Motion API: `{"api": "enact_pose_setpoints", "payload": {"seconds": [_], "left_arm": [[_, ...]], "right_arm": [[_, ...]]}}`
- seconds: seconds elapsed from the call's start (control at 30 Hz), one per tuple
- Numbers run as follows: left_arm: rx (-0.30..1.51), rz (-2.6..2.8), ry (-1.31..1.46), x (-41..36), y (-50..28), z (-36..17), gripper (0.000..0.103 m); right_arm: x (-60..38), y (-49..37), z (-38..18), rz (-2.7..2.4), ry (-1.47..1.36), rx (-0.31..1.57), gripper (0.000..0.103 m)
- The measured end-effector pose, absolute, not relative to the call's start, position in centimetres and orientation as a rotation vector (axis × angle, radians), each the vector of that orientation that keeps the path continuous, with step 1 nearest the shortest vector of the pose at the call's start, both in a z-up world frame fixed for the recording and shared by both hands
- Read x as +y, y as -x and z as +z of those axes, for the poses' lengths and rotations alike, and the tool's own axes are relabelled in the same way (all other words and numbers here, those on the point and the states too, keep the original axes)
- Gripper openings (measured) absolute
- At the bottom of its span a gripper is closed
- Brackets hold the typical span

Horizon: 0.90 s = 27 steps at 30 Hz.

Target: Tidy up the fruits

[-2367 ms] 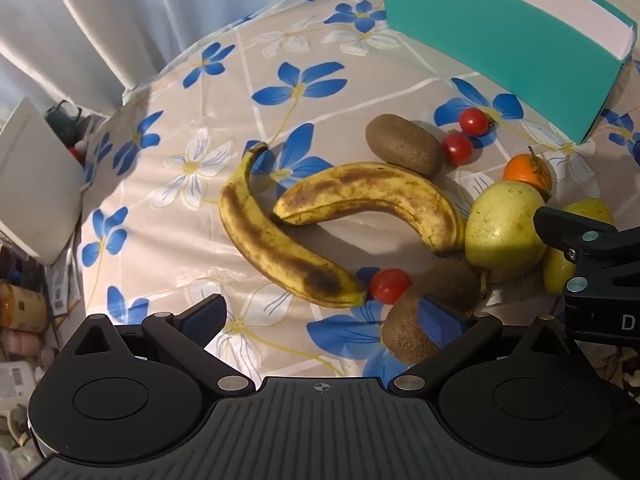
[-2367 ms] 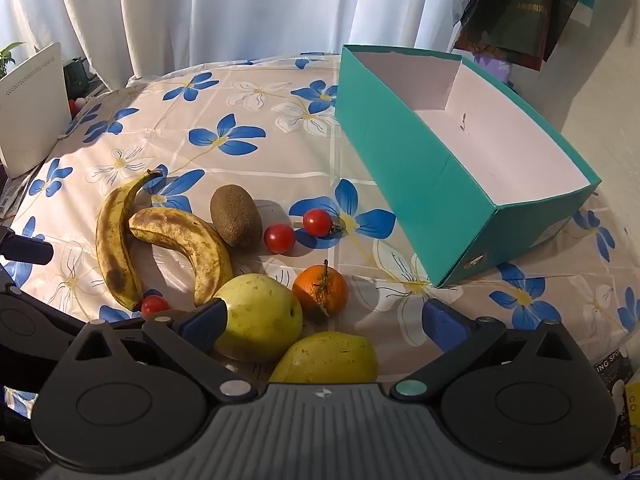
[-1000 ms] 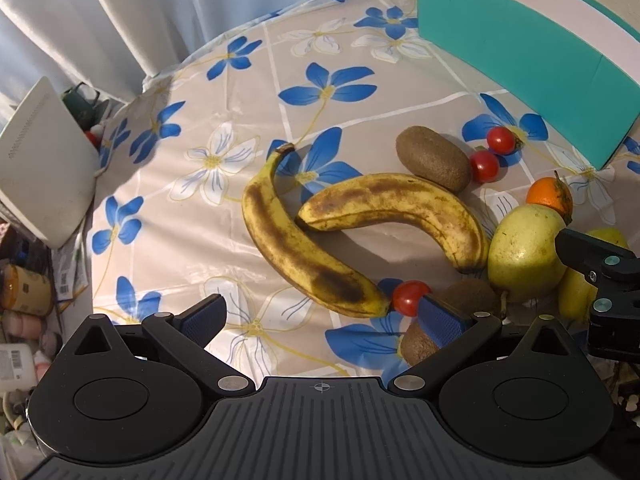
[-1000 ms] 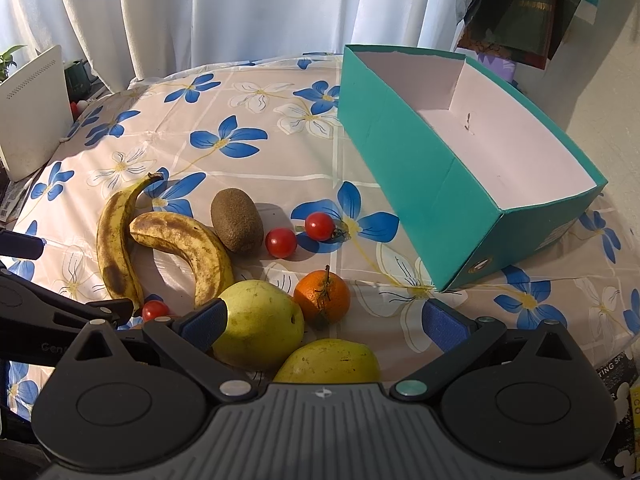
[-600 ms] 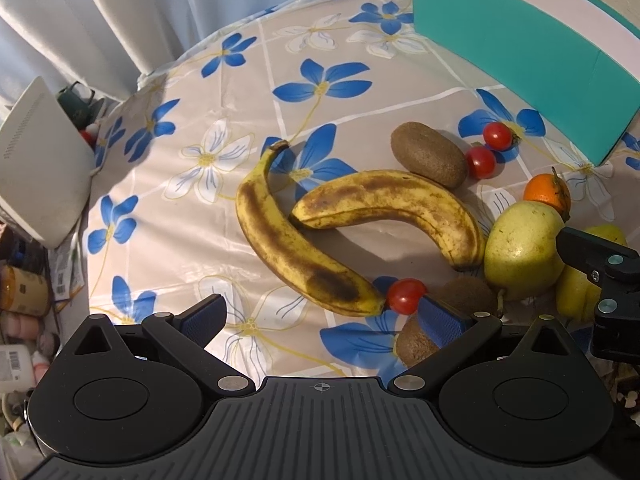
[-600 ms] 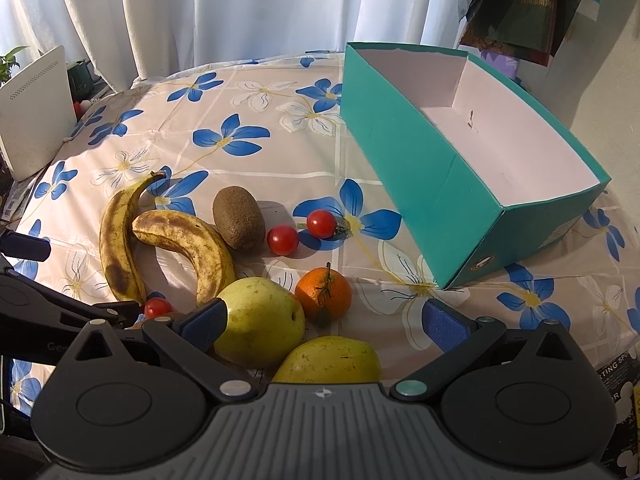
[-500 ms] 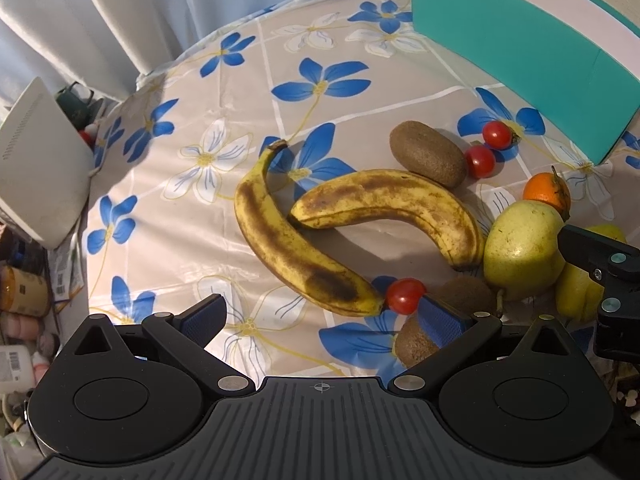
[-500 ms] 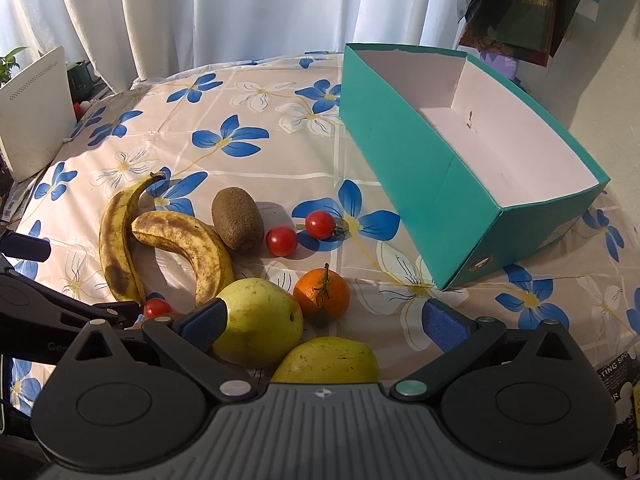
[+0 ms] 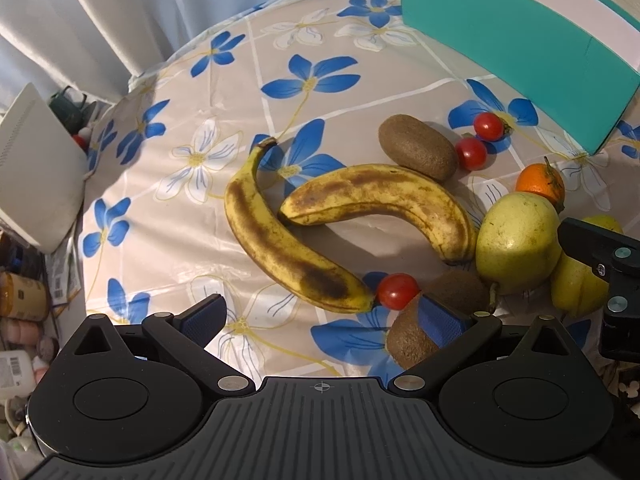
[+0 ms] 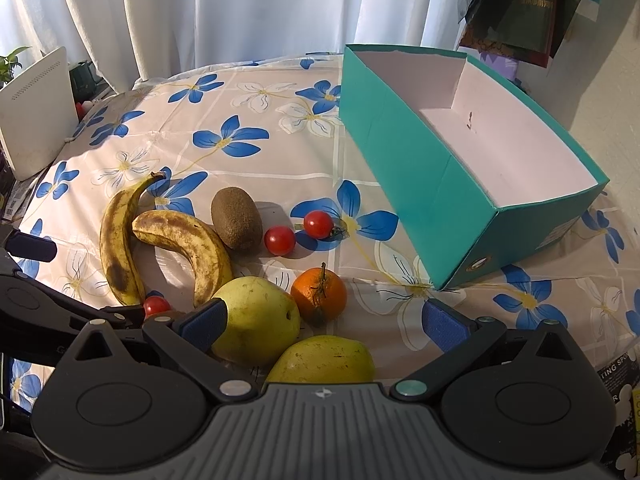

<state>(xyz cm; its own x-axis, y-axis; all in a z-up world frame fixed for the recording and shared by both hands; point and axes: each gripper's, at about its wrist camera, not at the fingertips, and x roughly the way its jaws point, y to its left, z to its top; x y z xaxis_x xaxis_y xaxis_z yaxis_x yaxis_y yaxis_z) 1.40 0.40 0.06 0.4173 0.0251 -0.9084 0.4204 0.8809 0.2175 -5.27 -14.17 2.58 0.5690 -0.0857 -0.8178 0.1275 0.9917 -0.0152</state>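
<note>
Two spotted bananas [image 9: 288, 240] [image 10: 188, 244] lie side by side on the flowered tablecloth. Around them are a kiwi [image 9: 416, 152] [image 10: 236, 216], two more kiwis [image 9: 408, 336] close to my left gripper, three cherry tomatoes [image 9: 398, 291] [image 10: 318, 224], a mandarin [image 10: 319, 294] and two yellow-green pears [image 10: 256, 332] [image 10: 322, 360]. An empty teal box [image 10: 408, 152] stands at the right. My left gripper [image 9: 320, 320] hovers open just short of the near banana's end. My right gripper [image 10: 320, 322] is open over the pears.
A white device [image 10: 36, 112] stands at the table's left edge beside clutter and a plant. White curtains [image 10: 240, 8] hang behind the round table. Bare tablecloth [image 10: 260, 120] lies between the fruit and the curtains. Dark cloth [image 10: 520, 0] hangs at the upper right.
The left wrist view has shifted slightly, so the bananas sit a little more left and lower. The right gripper has hardly moved. Both stay open.
</note>
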Motion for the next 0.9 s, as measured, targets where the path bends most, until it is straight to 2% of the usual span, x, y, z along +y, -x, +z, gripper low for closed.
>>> {"api": "enact_pose_setpoints", "payload": {"seconds": [0.47, 0.9], "left_arm": [[1.115, -0.309, -0.437, 0.7, -1.2, 0.1, 0.103], [1.023, -0.590, -0.368, 0.3, 0.4, 0.6, 0.103]], "right_arm": [[-14.9, 5.9, 2.9, -0.122, -0.073, 0.944, 0.103], [-16.7, 6.7, 2.9, -0.148, -0.134, 0.934, 0.103]]}}
